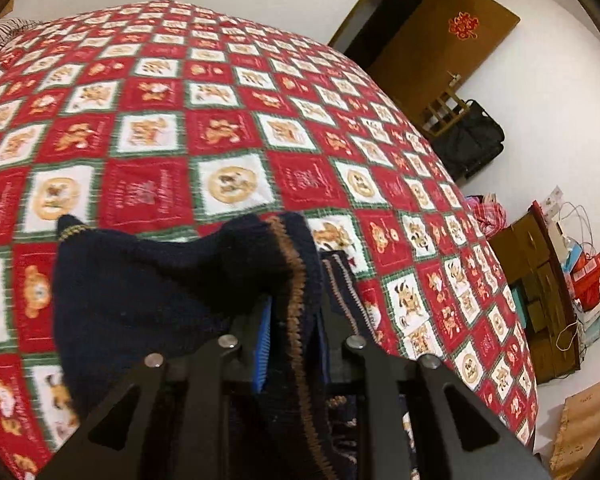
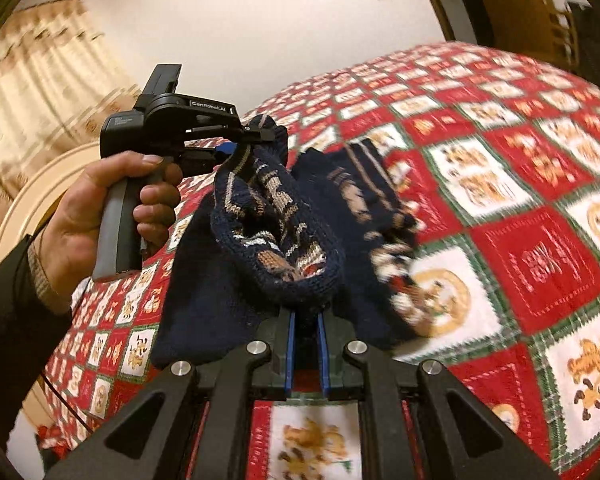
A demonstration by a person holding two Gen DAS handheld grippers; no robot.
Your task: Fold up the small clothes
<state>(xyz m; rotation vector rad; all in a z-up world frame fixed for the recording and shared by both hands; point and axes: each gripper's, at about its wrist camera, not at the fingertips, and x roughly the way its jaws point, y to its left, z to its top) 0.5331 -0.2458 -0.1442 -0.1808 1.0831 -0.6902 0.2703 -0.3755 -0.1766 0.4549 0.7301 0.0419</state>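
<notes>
The navy knitted garment (image 2: 276, 232) is hanging bunched at frame centre above the red patchwork quilt (image 2: 540, 256), its long axis running upper left to lower right. The left gripper (image 2: 236, 148) and right gripper (image 2: 306, 316) are each pinching an edge of it.

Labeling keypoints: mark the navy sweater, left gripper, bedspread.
navy knit sweater (image 2: 284, 224), right wrist view, patterned inside of the knit.
left gripper (image 2: 242, 148), right wrist view, fingertips on knit.
red checked bedspread (image 1: 148, 196), left wrist view, red square.
</notes>
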